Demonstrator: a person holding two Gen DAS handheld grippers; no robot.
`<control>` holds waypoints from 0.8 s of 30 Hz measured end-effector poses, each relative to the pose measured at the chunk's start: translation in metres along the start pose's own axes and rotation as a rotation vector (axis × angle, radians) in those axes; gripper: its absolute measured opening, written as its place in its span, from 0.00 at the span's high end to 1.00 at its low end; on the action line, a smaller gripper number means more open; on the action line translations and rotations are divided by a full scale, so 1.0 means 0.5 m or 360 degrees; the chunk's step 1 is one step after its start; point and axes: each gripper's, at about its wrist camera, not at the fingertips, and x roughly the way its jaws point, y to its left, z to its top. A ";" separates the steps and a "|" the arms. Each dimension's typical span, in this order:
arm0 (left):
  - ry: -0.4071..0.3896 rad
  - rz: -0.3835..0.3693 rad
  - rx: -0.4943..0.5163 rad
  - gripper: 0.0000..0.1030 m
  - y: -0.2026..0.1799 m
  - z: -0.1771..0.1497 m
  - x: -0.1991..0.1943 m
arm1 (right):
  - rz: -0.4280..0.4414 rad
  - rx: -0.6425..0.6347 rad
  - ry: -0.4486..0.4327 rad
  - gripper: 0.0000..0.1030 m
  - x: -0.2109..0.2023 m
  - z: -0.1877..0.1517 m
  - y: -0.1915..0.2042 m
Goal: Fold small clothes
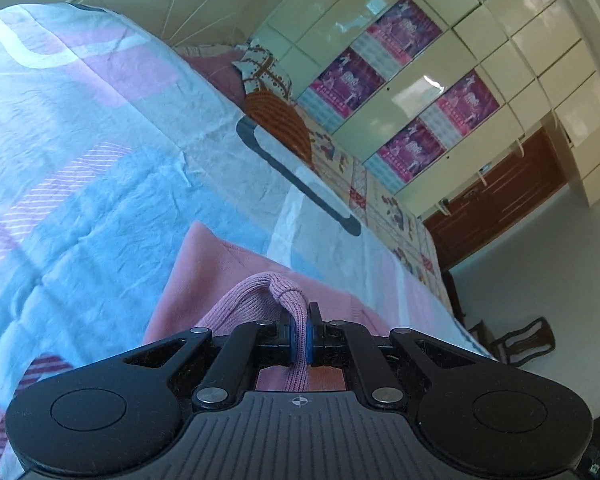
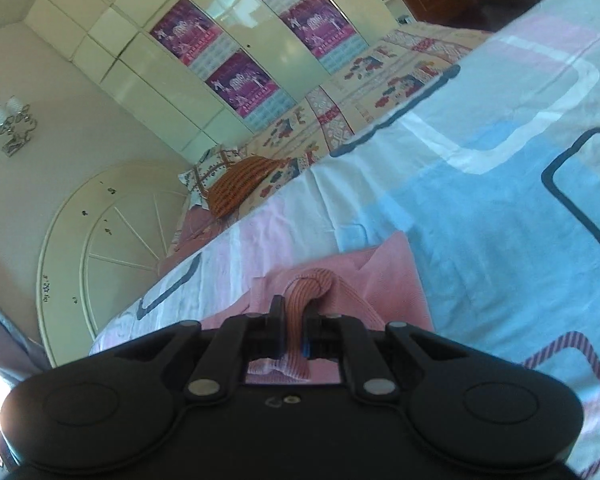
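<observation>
In the left wrist view, the left gripper (image 1: 299, 334) is seen closed tight on a ribbed edge (image 1: 260, 292) of a pink garment (image 1: 204, 276). The ribbed edge is pinched between the two blue pads (image 1: 310, 338) and is bunched up just past them. The rest of the pink garment is spread below the gripper, on a bed sheet (image 1: 80, 152) with blue, pink and white blocks. An orange pillow (image 1: 282, 120) is seen at the far side of the bed. White cupboards (image 1: 400, 120) with purple posters (image 1: 348, 82) are seen behind it.

In the right wrist view, the right gripper (image 2: 293, 330) is also seen closed tight on a ribbed edge (image 2: 306, 284) of the same pink garment (image 2: 388, 276). The cloth is held between the black fingers (image 2: 277, 320) and is folded over their tips. More of the garment is laid flat on the bed sheet (image 2: 480, 208) beyond the gripper. The orange pillow (image 2: 240, 188) is seen further off, near a round white headboard (image 2: 112, 236). The posters (image 2: 240, 82) are stuck on the cupboards (image 2: 140, 68) behind. A wall lamp (image 2: 14, 126) is seen on the left.
</observation>
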 end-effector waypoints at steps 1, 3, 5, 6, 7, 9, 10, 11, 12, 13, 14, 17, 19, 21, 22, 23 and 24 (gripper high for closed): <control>0.0022 0.0003 0.0009 0.96 0.001 0.007 0.024 | -0.0030 0.0006 0.0021 0.93 0.028 0.003 -0.005; 0.0058 -0.0002 0.0051 0.96 0.006 0.015 0.064 | -0.0061 0.0023 0.0065 0.92 0.076 0.007 -0.017; 0.0063 -0.0010 0.0065 0.84 0.006 0.025 0.089 | -0.0035 0.0024 0.0078 0.85 0.107 0.008 -0.028; 0.0048 -0.0029 0.0056 0.71 0.009 0.030 0.093 | -0.0054 0.0011 0.0068 0.71 0.114 0.009 -0.030; -0.0004 -0.0040 0.0063 0.40 0.010 0.032 0.088 | -0.0074 -0.0002 0.0051 0.46 0.116 0.012 -0.030; -0.0134 -0.0012 0.0166 0.25 0.004 0.037 0.074 | -0.0078 -0.0078 -0.0061 0.34 0.099 0.012 -0.025; -0.0128 -0.0003 0.0214 0.25 0.002 0.044 0.074 | -0.0066 -0.0122 -0.0076 0.40 0.091 0.015 -0.023; -0.0128 0.0000 0.0259 0.25 0.000 0.049 0.075 | -0.0076 -0.0141 -0.0064 0.45 0.090 0.020 -0.023; -0.0127 0.0008 0.0351 0.25 -0.005 0.052 0.076 | -0.0091 -0.0181 -0.0051 0.50 0.091 0.020 -0.022; -0.0107 0.0032 0.0466 0.25 -0.016 0.052 0.082 | -0.0113 -0.0238 -0.0042 0.50 0.093 0.019 -0.018; -0.0070 0.0069 0.0591 0.26 -0.028 0.051 0.090 | -0.0146 -0.0306 -0.0027 0.50 0.096 0.019 -0.011; 0.0013 0.0198 0.0947 0.28 -0.063 0.034 0.123 | -0.0192 -0.0471 0.0039 0.50 0.119 0.011 0.007; 0.0052 0.0275 0.1086 0.36 -0.074 0.022 0.144 | -0.0239 -0.0592 0.0064 0.50 0.133 0.000 0.023; 0.0094 0.0313 0.1136 0.47 -0.077 0.015 0.160 | -0.0292 -0.0718 0.0094 0.54 0.151 -0.012 0.042; 0.0099 0.0309 0.1135 0.54 -0.075 0.012 0.164 | -0.0322 -0.0782 0.0112 0.57 0.161 -0.017 0.049; 0.0093 0.0291 0.1123 0.69 -0.073 0.010 0.165 | -0.0355 -0.0838 0.0135 0.60 0.171 -0.022 0.055; 0.0083 0.0277 0.1121 0.81 -0.074 0.007 0.161 | -0.0389 -0.0907 0.0162 0.74 0.180 -0.028 0.062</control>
